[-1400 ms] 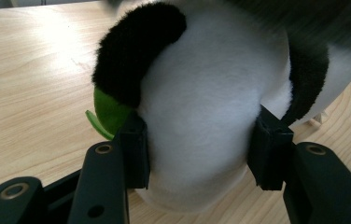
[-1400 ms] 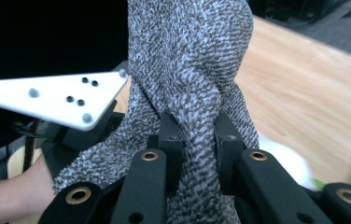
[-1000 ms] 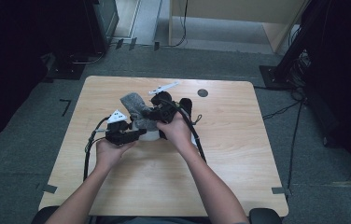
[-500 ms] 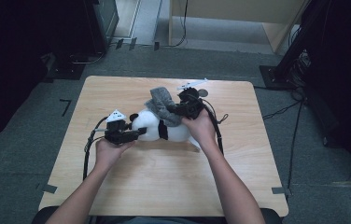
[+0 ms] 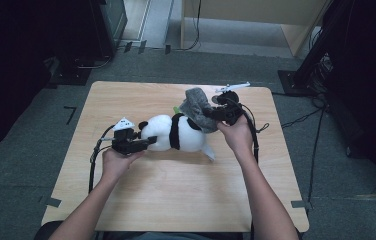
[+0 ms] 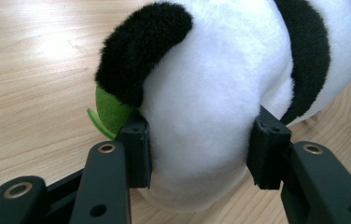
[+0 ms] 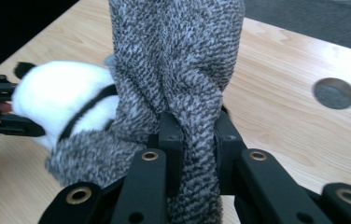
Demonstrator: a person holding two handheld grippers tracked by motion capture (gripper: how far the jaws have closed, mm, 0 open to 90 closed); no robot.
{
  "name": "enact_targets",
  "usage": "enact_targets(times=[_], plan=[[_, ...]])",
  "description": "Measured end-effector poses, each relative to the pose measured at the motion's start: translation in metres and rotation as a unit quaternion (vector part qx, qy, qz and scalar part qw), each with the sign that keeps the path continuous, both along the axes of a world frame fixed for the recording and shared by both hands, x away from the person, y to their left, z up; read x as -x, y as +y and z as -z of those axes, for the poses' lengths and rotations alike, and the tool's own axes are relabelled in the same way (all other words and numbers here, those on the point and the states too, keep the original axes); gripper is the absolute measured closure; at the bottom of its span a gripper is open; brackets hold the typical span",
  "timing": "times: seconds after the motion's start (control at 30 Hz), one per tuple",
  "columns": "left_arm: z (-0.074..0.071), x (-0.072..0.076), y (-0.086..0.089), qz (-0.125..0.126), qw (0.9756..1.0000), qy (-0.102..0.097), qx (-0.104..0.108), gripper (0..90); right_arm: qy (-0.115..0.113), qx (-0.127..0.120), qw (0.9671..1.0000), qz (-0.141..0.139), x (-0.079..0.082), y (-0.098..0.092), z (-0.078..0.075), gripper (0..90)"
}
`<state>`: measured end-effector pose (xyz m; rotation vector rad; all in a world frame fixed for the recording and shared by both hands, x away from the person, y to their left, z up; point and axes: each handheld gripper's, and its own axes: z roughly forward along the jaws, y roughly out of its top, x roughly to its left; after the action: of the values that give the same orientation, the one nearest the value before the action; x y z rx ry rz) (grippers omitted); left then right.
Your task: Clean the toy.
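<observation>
— On the table (image 5: 141,200), from the high view, what do you have?

— I see the panda (image 5: 168,134) lying on its side near the middle. My left gripper (image 5: 143,144) is clamped on its head end. My right gripper (image 5: 211,114) sits toward the far right and pinches a grey cloth (image 5: 196,111) that drapes over the panda's rear.

— And the left gripper view?

— My jaws press into the panda's white head (image 6: 201,116) from both sides, a black ear (image 6: 138,51) above the left pad (image 6: 136,149). A green bit (image 6: 110,109) pokes out beside that ear.

— The right gripper view?

— My jaws are nearly together, squeezing a bunched fold of the cloth (image 7: 178,70). Behind it lies the panda (image 7: 61,98), with the left gripper (image 7: 19,125) at its head. I also see a round hole (image 7: 334,93) in the table.
</observation>
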<state>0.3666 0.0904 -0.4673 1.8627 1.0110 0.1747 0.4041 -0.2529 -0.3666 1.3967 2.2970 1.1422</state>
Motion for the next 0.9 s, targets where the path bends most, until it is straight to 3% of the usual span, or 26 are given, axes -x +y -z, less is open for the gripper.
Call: enact_targets(times=[0.07,0.2,0.33,0.63,0.9], plan=[[0.0,0.0,0.001,0.0,1.0,-0.001,0.001,51.1,-0.004,0.007,0.9999,0.007,0.0,-0.005,-0.002,78.9],[0.001,0.0,0.002,-0.001,1.0,-0.003,0.003,50.9,-0.011,-0.018,0.9997,0.012,0.005,-0.013,-0.013,79.1],[0.001,0.001,0.0,-0.004,1.0,-0.006,0.003,51.0,-0.022,-0.031,0.9993,-0.004,0.01,-0.003,-0.025,79.1],[0.0,0.002,-0.001,-0.004,0.9999,-0.01,-0.002,50.9,-0.037,-0.033,0.9959,-0.075,0.007,0.068,-0.039,79.0],[0.0,0.003,-0.001,-0.007,0.9999,-0.013,-0.004,50.9,-0.011,-0.046,0.992,-0.117,-0.001,0.13,-0.026,79.0]])
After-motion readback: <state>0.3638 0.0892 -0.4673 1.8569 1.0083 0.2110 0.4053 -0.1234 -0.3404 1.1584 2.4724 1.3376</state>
